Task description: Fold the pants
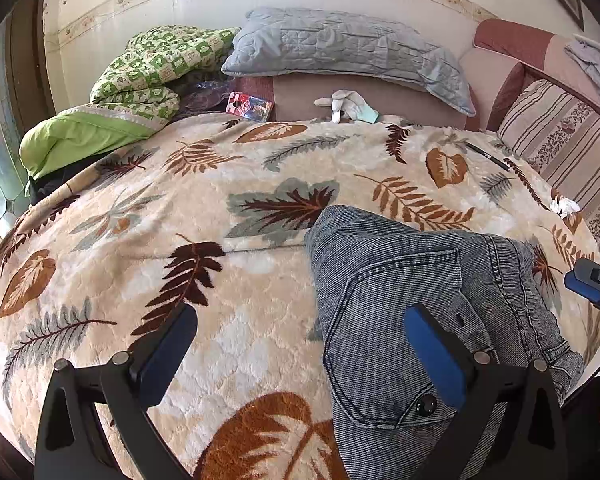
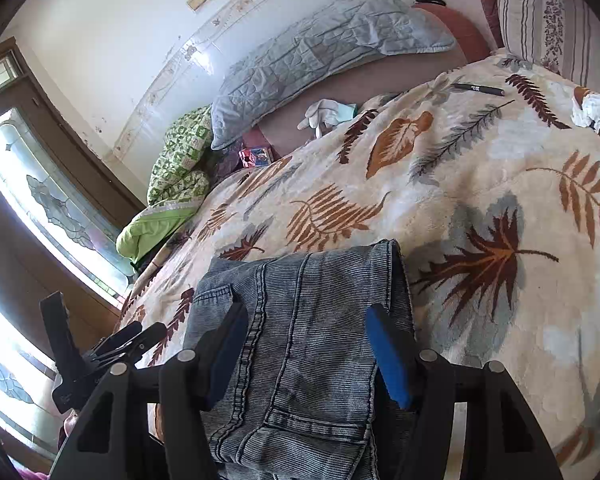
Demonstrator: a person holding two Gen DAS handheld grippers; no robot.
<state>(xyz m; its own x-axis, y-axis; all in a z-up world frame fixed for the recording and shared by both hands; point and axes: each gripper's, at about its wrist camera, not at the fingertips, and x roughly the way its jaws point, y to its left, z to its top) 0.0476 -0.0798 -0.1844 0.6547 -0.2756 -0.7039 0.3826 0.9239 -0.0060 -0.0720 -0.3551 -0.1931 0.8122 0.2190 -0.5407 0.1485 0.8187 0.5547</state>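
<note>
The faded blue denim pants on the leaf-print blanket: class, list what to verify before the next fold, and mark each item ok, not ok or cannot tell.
1. Faded blue denim pants already folded into a compact stack: ok.
2. Left gripper jaws open: ok.
3. Right gripper jaws open, astride the pants: ok.
4. Black pen and crumpled white tissue clear of the pants: ok.
5. Leaf-print blanket flat around the pants: ok.
6. Underside layers aligned: cannot tell.

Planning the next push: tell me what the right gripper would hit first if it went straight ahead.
The right gripper, jaws open, already straddles the folded grey-blue denim pants. Straight on, it would likely slide along them, then reach the cream leaf-print fleece blanket. Depth is unclear.
</note>
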